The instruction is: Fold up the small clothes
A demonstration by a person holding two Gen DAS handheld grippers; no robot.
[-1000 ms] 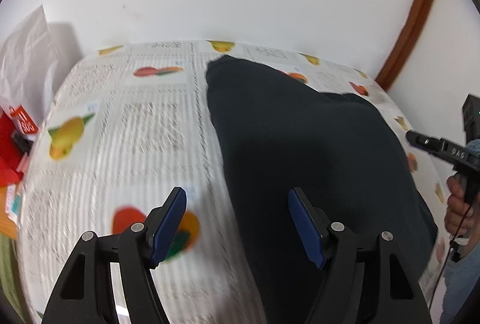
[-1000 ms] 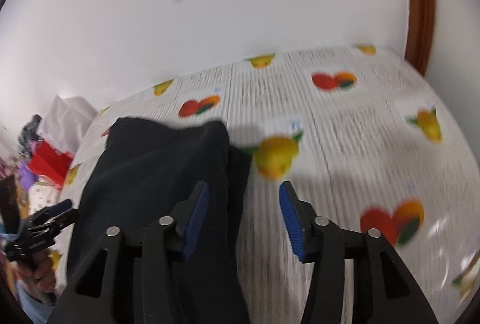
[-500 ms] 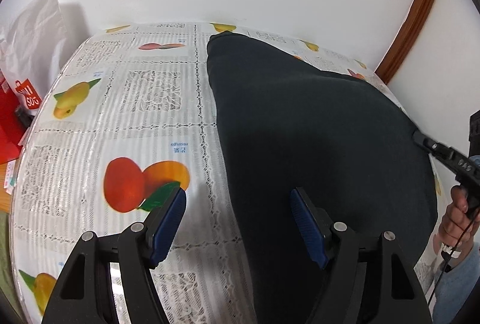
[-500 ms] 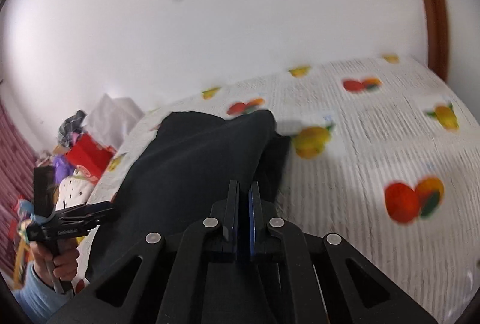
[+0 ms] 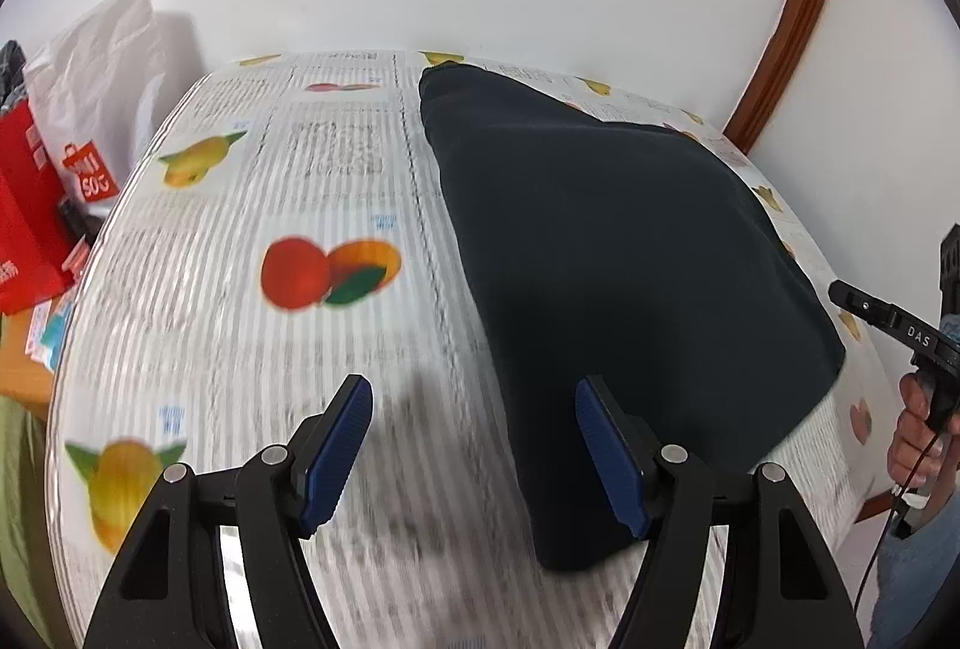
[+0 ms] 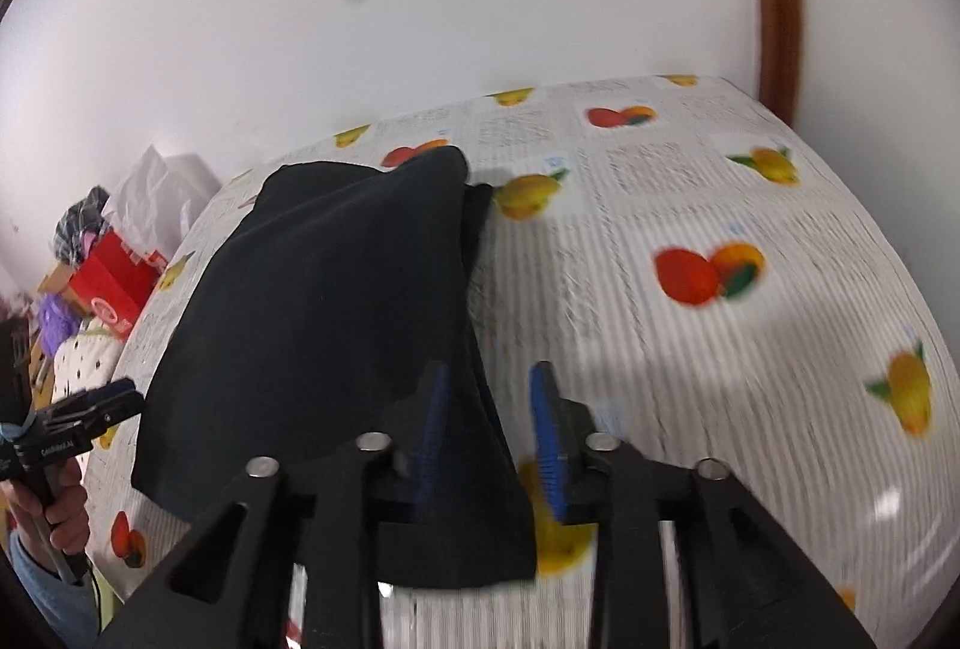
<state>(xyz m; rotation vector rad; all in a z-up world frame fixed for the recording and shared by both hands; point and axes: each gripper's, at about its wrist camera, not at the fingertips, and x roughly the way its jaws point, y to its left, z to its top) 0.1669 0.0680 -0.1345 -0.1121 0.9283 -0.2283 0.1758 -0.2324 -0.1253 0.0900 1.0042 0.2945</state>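
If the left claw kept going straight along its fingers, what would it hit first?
Probably the tablecloth just beside the dark garment's left edge. The left claw stands open, empty and tilted down; its right finger overlaps the garment, so depth is uncertain.

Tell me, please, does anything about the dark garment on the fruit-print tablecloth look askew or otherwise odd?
Slightly. The dark garment is not squared up: along its right edge a lower layer peeks out past the top one, and a fold ridge runs across it. Otherwise the fruit-print tablecloth shows no spill or damage.
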